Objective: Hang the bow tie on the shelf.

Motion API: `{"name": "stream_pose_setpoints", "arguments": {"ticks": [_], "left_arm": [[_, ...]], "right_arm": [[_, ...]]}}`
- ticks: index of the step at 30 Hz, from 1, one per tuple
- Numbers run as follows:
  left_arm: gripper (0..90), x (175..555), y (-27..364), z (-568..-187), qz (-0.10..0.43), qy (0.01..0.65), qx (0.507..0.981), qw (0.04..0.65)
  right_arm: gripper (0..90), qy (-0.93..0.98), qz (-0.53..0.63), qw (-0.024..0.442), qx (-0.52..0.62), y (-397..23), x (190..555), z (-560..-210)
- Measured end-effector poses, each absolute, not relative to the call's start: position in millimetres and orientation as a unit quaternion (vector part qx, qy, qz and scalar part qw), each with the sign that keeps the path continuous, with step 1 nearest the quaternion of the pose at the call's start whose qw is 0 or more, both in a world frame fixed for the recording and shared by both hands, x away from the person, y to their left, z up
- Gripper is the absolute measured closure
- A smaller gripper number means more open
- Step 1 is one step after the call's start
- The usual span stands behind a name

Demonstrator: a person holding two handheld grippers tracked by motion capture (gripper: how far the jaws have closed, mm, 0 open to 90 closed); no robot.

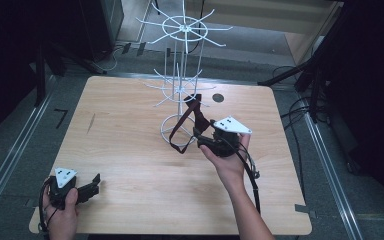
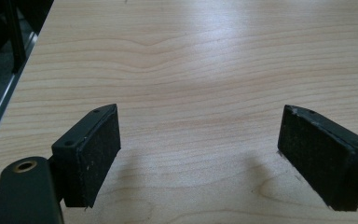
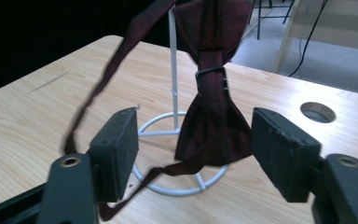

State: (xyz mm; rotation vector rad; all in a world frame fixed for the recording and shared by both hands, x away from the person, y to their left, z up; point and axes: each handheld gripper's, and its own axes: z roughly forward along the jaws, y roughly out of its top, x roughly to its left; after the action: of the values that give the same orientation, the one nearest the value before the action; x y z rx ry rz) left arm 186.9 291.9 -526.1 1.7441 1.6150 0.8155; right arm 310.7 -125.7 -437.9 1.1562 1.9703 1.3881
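Near the front-left corner of the wooden counter: left gripper low over bare wood, jaws spread wide, holding nothing; counter edge close on its left, open wood ahead. Right gripper mid-counter, jaws spread, flanking the hanging dark-red bow tie without visibly touching it. Bow tie draped from the white wire rack, strap looping down over the ring base. Rack pole directly behind the tie, blocking forward travel. Round hole in counter beyond.
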Motion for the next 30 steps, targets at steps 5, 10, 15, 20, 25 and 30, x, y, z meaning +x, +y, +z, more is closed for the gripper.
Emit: {"name": "stream_pose_setpoints", "arguments": {"ticks": [5, 10, 15, 20, 25, 30], "left_arm": [[13.8, 187, 292, -526, 0.309, 0.611, 0.659, 0.311], [13.8, 187, 292, -526, 0.309, 0.61, 0.66, 0.311], [13.8, 186, 292, -526, 0.31, 0.61, 0.66, 0.31], [13.8, 185, 292, -525, 0.316, 0.608, 0.658, 0.313], [13.8, 184, 292, -525, 0.318, 0.609, 0.654, 0.316], [13.8, 184, 292, -525, 0.319, 0.609, 0.653, 0.316]], "right_arm": [[27.8, 0.707, 0.507, 0.235, 0.432, -143, 298, -439], [27.0, 0.703, 0.503, 0.238, 0.443, -161, 287, -445], [26.9, 0.695, 0.503, 0.239, 0.455, -179, 277, -450], [27.0, 0.687, 0.501, 0.241, 0.468, -194, 268, -457], [27.0, 0.682, 0.493, 0.243, 0.482, -210, 260, -466], [26.9, 0.679, 0.486, 0.248, 0.492, -223, 254, -473]]}}
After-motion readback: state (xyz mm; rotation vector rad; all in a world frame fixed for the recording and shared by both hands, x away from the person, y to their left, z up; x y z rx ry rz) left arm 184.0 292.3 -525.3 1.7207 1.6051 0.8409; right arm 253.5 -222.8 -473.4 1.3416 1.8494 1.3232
